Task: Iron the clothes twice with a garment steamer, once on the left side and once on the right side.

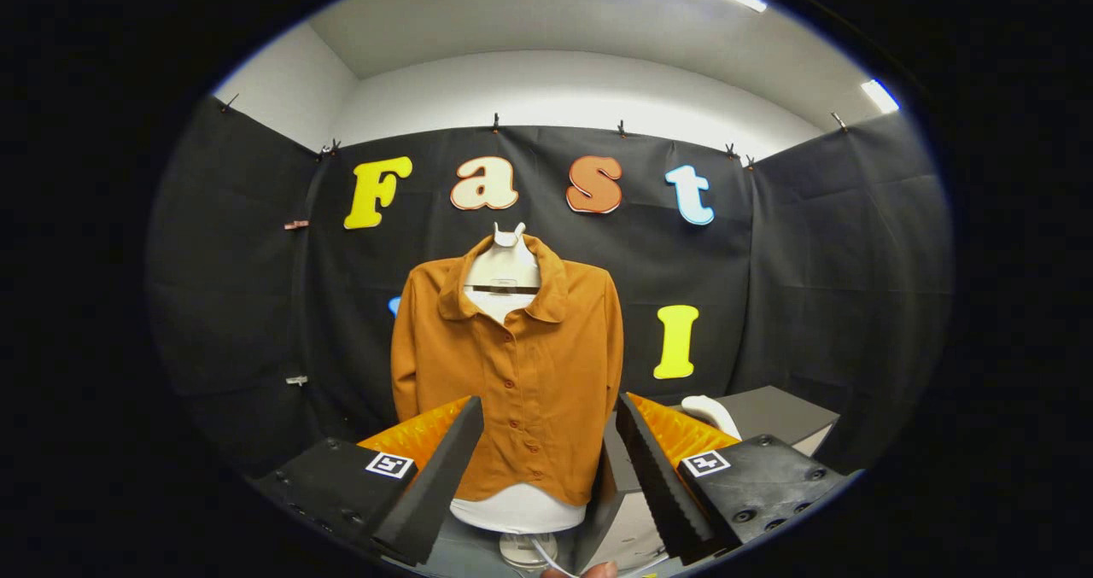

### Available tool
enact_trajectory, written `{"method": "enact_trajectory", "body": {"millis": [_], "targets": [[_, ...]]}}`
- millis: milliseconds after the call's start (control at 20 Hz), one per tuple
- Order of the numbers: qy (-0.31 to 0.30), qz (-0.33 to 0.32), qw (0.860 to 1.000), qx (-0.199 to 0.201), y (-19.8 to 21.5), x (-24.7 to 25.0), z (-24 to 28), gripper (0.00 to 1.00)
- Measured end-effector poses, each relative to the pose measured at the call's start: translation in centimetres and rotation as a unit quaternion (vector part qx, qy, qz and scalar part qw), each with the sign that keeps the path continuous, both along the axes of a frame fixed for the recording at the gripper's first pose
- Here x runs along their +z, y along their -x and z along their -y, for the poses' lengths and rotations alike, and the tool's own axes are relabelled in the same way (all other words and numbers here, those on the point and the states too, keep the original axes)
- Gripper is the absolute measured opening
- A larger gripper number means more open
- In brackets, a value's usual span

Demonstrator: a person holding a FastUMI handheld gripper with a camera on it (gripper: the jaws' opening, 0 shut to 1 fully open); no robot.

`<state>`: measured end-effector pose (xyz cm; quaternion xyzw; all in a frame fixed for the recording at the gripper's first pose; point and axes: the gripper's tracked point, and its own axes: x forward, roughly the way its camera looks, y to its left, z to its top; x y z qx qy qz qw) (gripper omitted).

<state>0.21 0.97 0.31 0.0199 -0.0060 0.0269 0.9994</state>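
A buttoned rust-orange shirt (512,364) hangs on a white mannequin torso (504,266) at twelve o'clock beyond the gripper (546,458), fingers spread, grasping nothing.

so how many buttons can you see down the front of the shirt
4, in a line down the placket of the brown shirt: about. More may be hidden in folds. The gripper is open, holding nothing.

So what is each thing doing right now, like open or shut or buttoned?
gripper: open, holding nothing, fingers apart.
orange shirt: buttoned up, collar open, hanging on the form beyond the fingers.
white mannequin form: upright, wearing the shirt.
white steamer handle: resting on the grey box, untouched, beyond the right finger.
grey box: beside the shirt, steamer on top.
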Motion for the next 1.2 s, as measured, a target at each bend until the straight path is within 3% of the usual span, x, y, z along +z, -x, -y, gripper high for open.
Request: {"method": "enact_trajectory", "body": {"millis": [150, 450, 600, 900, 1200], "targets": [[-0.016, -0.002, 1.0, 0.01, -0.2, 0.3, 0.9, 0.98], [-0.049, -0.026, 0.998, -0.037, -2.1, 0.2, 7.6, 0.98], [-0.037, -0.036, 0.997, -0.062, -3.3, -0.3, 12.0, 0.98], [-0.049, -0.122, 0.989, -0.066, -6.7, -5.2, 18.9, 0.98], [-0.082, -0.231, 0.968, -0.06, -11.0, -11.8, 24.3, 0.98]]}}
